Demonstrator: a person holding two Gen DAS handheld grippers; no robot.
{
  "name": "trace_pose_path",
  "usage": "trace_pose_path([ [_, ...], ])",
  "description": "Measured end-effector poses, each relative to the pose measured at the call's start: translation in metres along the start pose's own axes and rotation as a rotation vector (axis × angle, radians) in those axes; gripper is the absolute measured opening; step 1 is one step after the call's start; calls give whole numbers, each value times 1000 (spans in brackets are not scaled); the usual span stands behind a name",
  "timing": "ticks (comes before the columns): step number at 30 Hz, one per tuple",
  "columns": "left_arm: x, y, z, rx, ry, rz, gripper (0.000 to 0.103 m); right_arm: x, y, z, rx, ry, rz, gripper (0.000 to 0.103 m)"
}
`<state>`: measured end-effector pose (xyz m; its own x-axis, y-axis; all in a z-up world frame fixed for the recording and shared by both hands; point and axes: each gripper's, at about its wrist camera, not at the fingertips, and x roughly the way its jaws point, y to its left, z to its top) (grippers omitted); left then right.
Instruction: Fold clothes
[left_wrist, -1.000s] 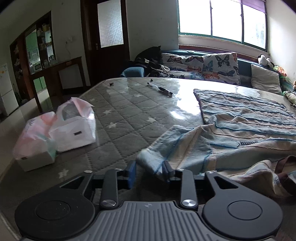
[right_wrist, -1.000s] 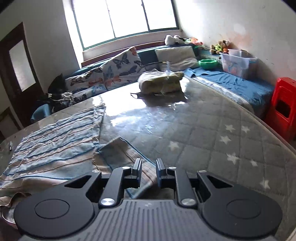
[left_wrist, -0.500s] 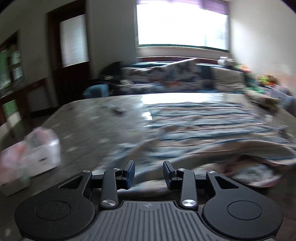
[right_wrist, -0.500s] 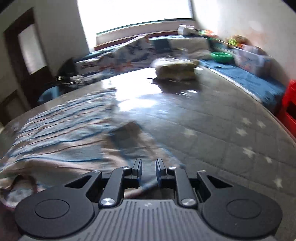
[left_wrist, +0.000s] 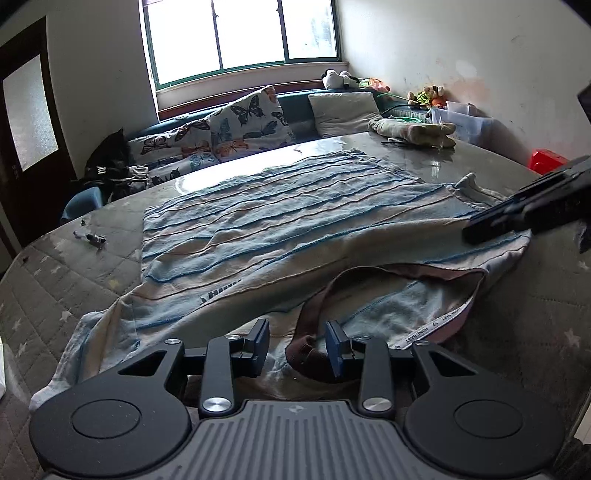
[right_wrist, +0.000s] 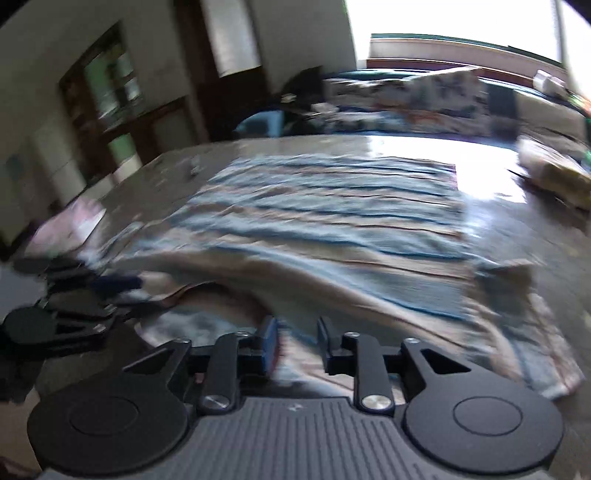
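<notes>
A blue and beige striped top (left_wrist: 280, 221) lies spread on the star-quilted table (left_wrist: 66, 273), neckline toward me. My left gripper (left_wrist: 297, 345) is open just above the brown collar (left_wrist: 314, 295), which sits between its fingers. The right gripper shows at the right edge of the left wrist view (left_wrist: 524, 214), over the garment's right shoulder. In the blurred right wrist view, my right gripper (right_wrist: 295, 345) is open over the near edge of the top (right_wrist: 332, 229), and the left gripper (right_wrist: 66, 306) shows at the left.
A pen (left_wrist: 90, 238) lies on the table's left. A folded yellowish garment (left_wrist: 413, 131) sits at the far right of the table. A bench with butterfly cushions (left_wrist: 243, 122) runs under the window. A red stool (left_wrist: 546, 158) stands right.
Both grippers have swung from the sleeves to the collar edge. The left view turned right, the right view turned left. The right gripper's fingers have opened wider.
</notes>
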<state>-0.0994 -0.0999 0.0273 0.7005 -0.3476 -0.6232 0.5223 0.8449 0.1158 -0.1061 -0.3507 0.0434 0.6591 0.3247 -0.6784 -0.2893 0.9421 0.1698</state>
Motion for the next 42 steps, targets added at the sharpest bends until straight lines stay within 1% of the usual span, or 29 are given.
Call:
trace_pose_path([
  [1, 1, 0, 0, 0, 3, -1, 33, 5, 11, -1, -37, 16, 11, 26],
  [2, 3, 1, -1, -1, 6, -2, 25, 10, 18, -1, -66, 29, 13, 26],
  [3, 4, 2, -1, -2, 10, -3, 22, 15, 25, -1, -95, 42, 12, 26],
  [4, 5, 2, -2, -4, 13, -5, 18, 19, 32, -3, -123, 53, 5, 26],
  [5, 4, 1, -3, -3, 14, -5, 12, 22, 36, -4, -149, 62, -8, 26],
  [8, -2, 1, -4, -2, 6, -9, 4, 30, 46, -11, -204, 81, -48, 25],
  [10, -8, 1, -3, -6, -6, -12, 1, 28, 47, -14, -213, 81, -71, 24],
  [11, -12, 1, -3, -8, -14, -13, 1, 27, 47, -15, -217, 79, -85, 13],
  [12, -17, 1, -3, -8, -25, -19, 1, 25, 46, -16, -219, 75, -95, 6],
  [13, -23, 1, -2, -6, -36, -28, 1, 21, 45, -15, -218, 65, -93, 3],
  [15, -32, 0, -4, 8, -50, -46, 1, 11, 46, -15, -227, 41, -97, 2],
  [18, -37, -2, -8, 38, -40, -75, 1, -4, 46, -17, -237, 21, -99, 2],
  [24, -39, -5, -14, 86, -8, -121, 2, -13, 48, -29, -259, 90, -68, 2],
  [26, -41, -3, -9, 77, -27, -122, 6, -16, 46, -25, -249, 92, -35, 3],
  [27, -43, -1, -5, 69, -43, -117, 6, -19, 46, -22, -237, 78, -21, 6],
  [30, -38, 2, 10, 31, -82, -80, 6, -19, 43, -9, -213, 34, -15, 6],
  [32, -26, 4, 19, -4, -82, -56, 6, -11, 38, 0, -199, 5, -36, 6],
  [36, 9, 5, 29, -65, -31, -33, 6, 17, 22, 12, -135, 6, -57, 7],
  [38, 20, 2, 26, -64, -2, -48, 6, 33, 16, 11, -122, 22, -79, 8],
  [40, 28, -4, 20, -51, 25, -66, 6, 41, 15, 8, -112, 42, -65, 8],
  [42, 27, -9, 13, -28, 28, -81, 6, 44, 17, 1, -120, 58, -50, 9],
])
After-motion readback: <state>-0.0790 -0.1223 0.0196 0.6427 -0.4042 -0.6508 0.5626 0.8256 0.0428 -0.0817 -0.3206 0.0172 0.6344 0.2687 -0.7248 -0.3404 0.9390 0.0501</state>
